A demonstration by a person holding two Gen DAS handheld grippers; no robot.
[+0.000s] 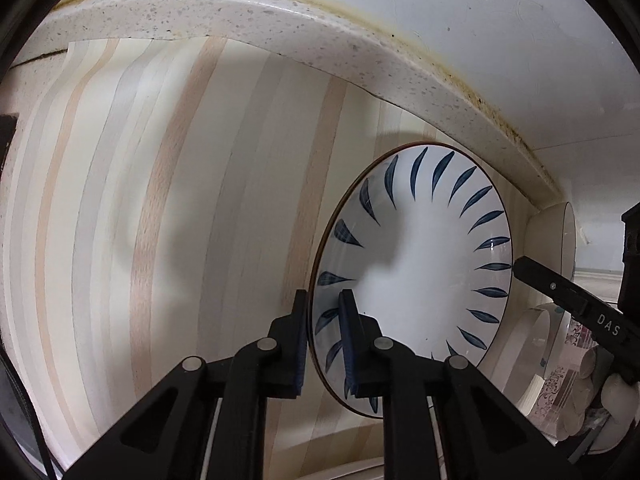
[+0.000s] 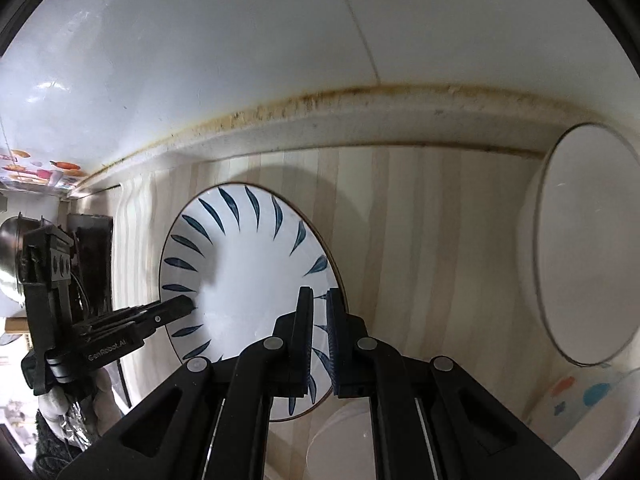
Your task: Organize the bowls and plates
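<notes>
Porcelain plate [image 1: 416, 264], one, blue-leaf rim, lies on the striped surface [image 1: 160, 208]; left tongs [image 1: 324, 308] pinch its near rim; lift level, both sides together. Right view: right tongs [image 2: 320, 304] pinch the opposite rim; one white bowl [image 2: 584, 248] stands well apart, so keep clear.

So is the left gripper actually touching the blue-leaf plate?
Touching. The left wrist view shows the left gripper closed on the blue-leaf plate, one finger on each side of its rim.
</notes>
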